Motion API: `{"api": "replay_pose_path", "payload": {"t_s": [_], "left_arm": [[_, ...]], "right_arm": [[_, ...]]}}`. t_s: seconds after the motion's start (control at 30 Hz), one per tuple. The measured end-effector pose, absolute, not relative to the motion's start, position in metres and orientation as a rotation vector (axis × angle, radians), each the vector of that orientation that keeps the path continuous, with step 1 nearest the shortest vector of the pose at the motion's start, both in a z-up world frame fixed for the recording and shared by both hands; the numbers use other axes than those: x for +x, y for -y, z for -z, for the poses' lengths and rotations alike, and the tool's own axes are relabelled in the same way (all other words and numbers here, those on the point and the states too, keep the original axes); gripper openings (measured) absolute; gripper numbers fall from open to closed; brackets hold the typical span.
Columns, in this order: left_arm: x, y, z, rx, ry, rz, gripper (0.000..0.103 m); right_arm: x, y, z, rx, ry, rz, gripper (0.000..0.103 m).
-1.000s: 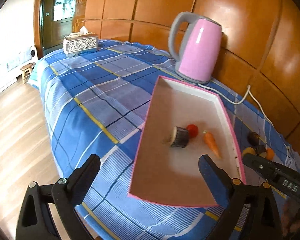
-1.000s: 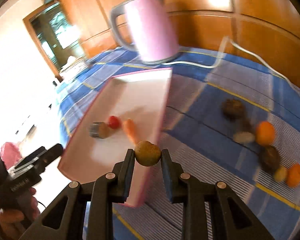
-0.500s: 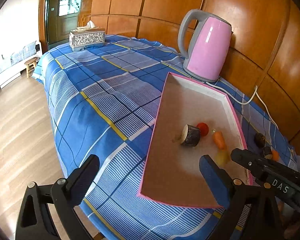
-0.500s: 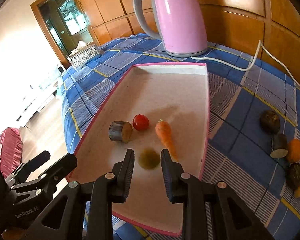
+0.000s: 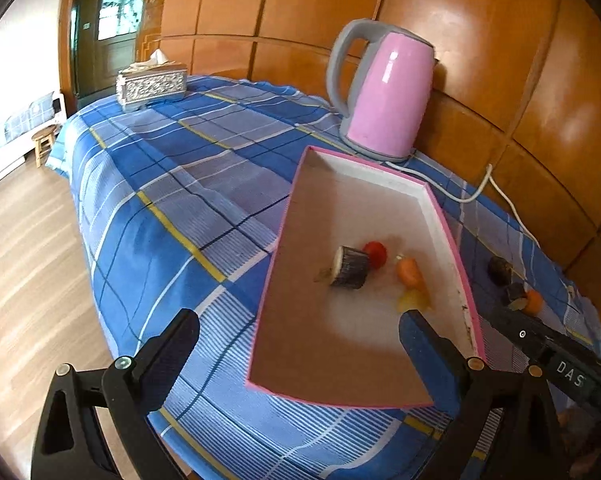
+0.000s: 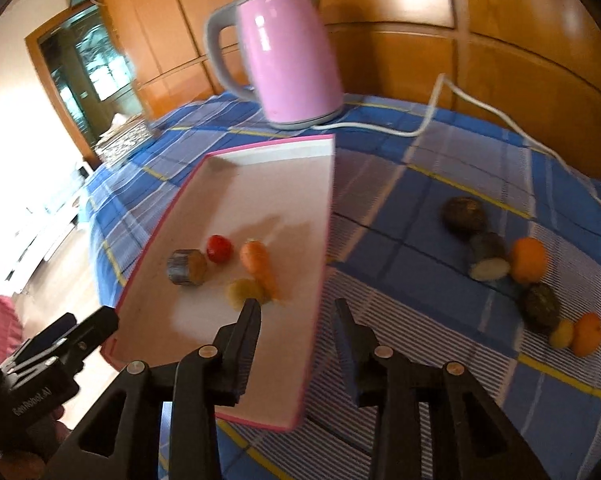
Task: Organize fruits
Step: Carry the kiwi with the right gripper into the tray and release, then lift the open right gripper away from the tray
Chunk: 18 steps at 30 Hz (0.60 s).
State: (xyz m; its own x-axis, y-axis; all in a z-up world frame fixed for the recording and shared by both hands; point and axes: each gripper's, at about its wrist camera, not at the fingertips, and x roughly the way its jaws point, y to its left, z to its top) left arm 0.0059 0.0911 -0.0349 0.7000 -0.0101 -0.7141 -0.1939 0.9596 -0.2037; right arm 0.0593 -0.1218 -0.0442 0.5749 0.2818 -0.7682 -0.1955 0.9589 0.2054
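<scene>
your left wrist camera looks down and forward from the tray's (image 5: 364, 400) near left corner, your right one from its near right edge; both sit close, sharing tray and kettle (image 6: 288, 60).

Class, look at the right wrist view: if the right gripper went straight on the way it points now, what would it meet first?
Probably the pink tray's right rim, which runs up between the open right gripper's fingers. Depth is unclear; slightly left, the carrot and yellowish fruit inside.
</scene>
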Motion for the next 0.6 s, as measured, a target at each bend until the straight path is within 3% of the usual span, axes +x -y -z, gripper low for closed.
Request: {"api": "replay_pose_path", "payload": {"t_s": [0.6], "left_arm": [[0.012,-0.039,0.027,-0.161,-0.804,0.086,0.101]], "right_arm": [[0.023,0.201,0.044,0.132,-0.854,0.035,0.038]]}}
